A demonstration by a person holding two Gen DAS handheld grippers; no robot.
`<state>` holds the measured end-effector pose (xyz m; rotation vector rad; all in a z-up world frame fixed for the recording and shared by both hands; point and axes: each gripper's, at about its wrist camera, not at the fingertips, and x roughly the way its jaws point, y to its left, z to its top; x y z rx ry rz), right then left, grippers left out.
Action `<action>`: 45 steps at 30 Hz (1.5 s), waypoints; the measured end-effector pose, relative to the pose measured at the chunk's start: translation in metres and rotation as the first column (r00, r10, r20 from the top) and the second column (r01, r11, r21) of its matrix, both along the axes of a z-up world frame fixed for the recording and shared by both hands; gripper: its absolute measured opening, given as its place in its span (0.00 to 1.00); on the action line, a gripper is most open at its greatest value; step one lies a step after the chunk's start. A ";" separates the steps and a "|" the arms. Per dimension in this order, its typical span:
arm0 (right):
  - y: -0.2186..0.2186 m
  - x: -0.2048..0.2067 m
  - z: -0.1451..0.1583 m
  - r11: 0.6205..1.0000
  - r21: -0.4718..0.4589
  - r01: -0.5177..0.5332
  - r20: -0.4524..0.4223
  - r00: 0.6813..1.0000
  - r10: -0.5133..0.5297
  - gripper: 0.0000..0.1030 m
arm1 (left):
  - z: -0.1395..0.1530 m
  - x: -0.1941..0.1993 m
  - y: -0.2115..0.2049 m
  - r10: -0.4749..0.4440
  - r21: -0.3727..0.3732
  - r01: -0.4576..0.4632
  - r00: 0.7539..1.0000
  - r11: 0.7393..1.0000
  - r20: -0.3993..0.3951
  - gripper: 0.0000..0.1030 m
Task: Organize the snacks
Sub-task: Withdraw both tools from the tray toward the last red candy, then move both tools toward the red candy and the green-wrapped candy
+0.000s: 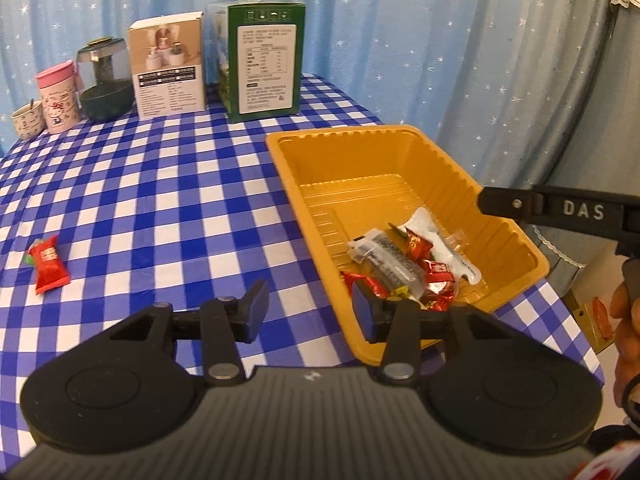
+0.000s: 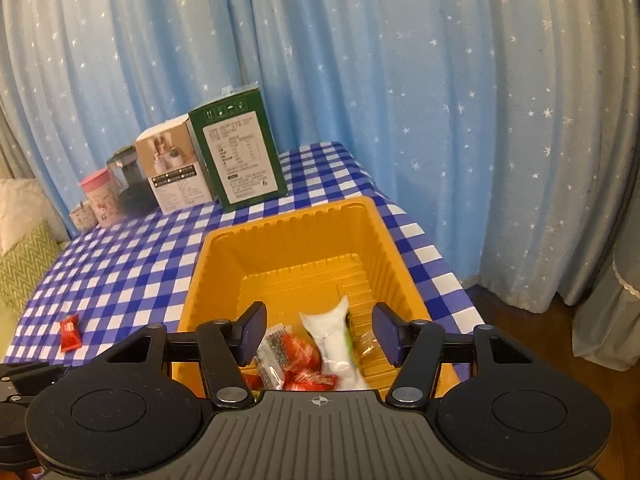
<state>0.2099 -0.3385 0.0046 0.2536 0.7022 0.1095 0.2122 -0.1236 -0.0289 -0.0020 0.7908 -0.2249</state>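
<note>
Left gripper [image 1: 310, 308] jaws apart, empty, over yellow tray [image 1: 400, 133] near edge; right gripper [image 2: 319, 334] jaws apart, empty, above white packet [image 2: 330, 332]; red candy [image 1: 49, 265] well left of both

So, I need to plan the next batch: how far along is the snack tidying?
Mostly done: several wrapped snacks lie in the yellow plastic tray. Nothing is in hand; the left gripper and right gripper are both open and empty. Left: one red wrapped candy on the blue checked tablecloth.
</note>
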 end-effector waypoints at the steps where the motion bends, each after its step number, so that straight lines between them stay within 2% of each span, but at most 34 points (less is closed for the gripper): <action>1: 0.000 -0.002 0.001 1.000 0.002 0.001 -0.004 1.000 -0.001 0.57 | 0.001 -0.002 0.002 0.005 0.000 -0.005 1.000 1.000 0.001 0.43; 4: 0.003 -0.010 0.006 1.000 -0.001 0.001 -0.002 1.000 -0.001 0.57 | 0.007 -0.010 0.007 0.020 -0.006 -0.020 1.000 1.000 0.006 0.45; 8: 0.010 -0.023 0.016 1.000 -0.003 -0.005 0.005 1.000 0.005 0.57 | 0.017 -0.026 0.015 0.039 -0.005 -0.039 0.999 0.999 0.020 0.55; 14: 0.032 -0.047 0.029 0.999 -0.004 -0.044 0.015 0.999 0.044 0.57 | 0.031 -0.052 0.034 0.080 -0.015 -0.080 0.996 0.997 0.033 0.64; 23: 0.073 -0.077 0.044 0.993 -0.017 -0.114 0.020 0.993 0.115 0.57 | 0.051 -0.091 0.070 0.152 -0.039 -0.150 0.987 0.988 0.056 0.73; 36: 0.135 -0.095 0.058 0.974 -0.029 -0.224 0.037 0.974 0.225 0.57 | 0.069 -0.134 0.131 0.243 -0.064 -0.238 0.966 0.969 0.090 0.87; 45: 0.179 -0.099 0.060 0.953 -0.035 -0.300 0.045 0.952 0.302 0.57 | 0.074 -0.150 0.177 0.319 -0.059 -0.314 0.942 0.947 0.103 0.90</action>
